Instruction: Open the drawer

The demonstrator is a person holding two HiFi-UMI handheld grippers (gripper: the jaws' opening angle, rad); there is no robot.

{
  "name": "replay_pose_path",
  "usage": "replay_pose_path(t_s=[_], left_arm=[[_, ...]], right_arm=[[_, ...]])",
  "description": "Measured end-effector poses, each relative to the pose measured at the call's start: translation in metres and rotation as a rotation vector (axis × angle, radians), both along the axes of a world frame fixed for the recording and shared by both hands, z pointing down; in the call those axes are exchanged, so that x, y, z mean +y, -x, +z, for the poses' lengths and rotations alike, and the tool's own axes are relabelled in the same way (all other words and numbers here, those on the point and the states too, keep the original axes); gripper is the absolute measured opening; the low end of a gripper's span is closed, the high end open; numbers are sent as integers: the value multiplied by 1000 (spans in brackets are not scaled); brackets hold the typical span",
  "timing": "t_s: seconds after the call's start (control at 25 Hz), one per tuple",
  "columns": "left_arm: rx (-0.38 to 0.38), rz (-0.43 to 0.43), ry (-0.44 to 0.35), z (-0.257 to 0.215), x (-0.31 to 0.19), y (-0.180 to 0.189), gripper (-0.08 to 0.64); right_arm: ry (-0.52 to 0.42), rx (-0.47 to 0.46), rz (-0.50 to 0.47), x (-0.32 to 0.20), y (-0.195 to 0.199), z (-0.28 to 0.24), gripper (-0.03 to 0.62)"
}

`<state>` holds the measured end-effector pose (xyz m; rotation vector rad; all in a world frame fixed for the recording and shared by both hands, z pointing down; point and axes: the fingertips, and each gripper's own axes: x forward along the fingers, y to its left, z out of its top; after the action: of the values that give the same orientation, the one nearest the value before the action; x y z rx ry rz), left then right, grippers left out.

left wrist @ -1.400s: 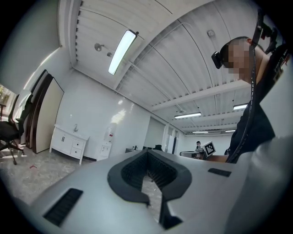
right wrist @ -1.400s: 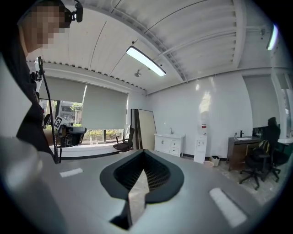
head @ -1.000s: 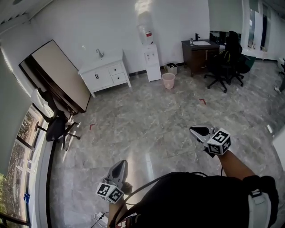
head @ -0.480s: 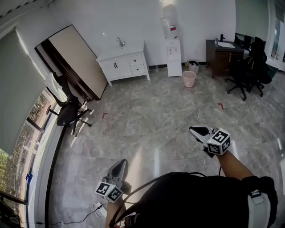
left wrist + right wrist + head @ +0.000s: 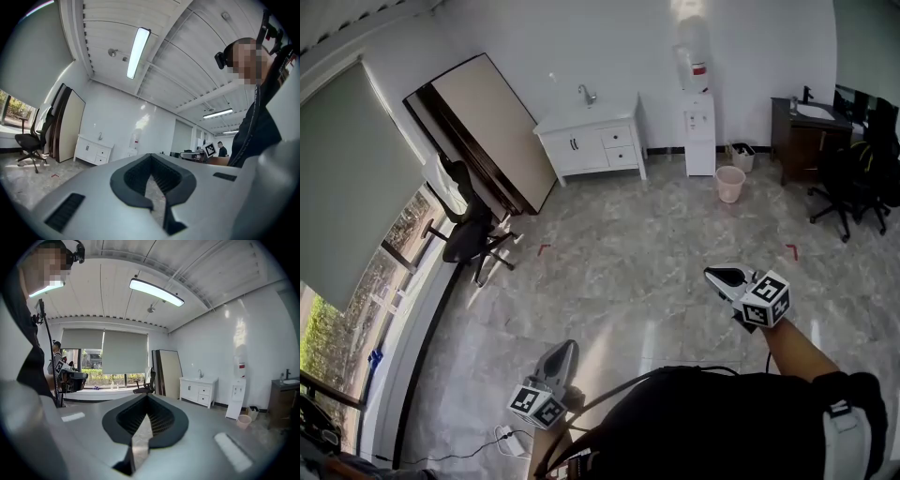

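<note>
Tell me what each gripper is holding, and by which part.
Nothing is held. The left gripper and right gripper are both shut and empty, out over the floor, far from the white drawer cabinet.

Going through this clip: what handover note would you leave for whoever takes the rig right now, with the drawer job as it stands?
Left tongs: shut, nothing in them.
Right tongs: shut, nothing in them.
Things: the white sink cabinet stands across the room, with two stacked drawers at its right end, both closed. A stretch of marble floor lies between it and both tongs.
Done: nothing on the drawers yet.
Left: walk to the cabinet, open one pair of tongs, get hold of a drawer and pull it out.
</note>
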<state>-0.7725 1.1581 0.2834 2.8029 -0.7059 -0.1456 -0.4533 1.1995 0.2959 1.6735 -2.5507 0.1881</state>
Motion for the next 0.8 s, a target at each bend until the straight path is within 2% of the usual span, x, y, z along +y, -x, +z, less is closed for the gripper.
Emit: replay_pose_path(t_s=[0.12,0.24,0.36,0.44,0.6,0.8], left_arm=[[23,-9,18,-5,-11,-32,0],[-15,-15,29,-4,-20,-65,0],[18,31,21,-12,-24,-105,0],[13,58,20,-12,-28,-125,0],[-40,87,27,6,-53,-140,0],[-32,144,32,16,-86,-164,0]], right_arm=[[11,12,4,-11,-35,3,-2],[19,10,10,-16,-67,7,-2],[23,5,35,-18,-99,13,-2],[29,-4,60,-18,-118,18,-2],[47,-14,114,-23,-139,30,-2],[68,-9,173,-38,-157,40,-2]])
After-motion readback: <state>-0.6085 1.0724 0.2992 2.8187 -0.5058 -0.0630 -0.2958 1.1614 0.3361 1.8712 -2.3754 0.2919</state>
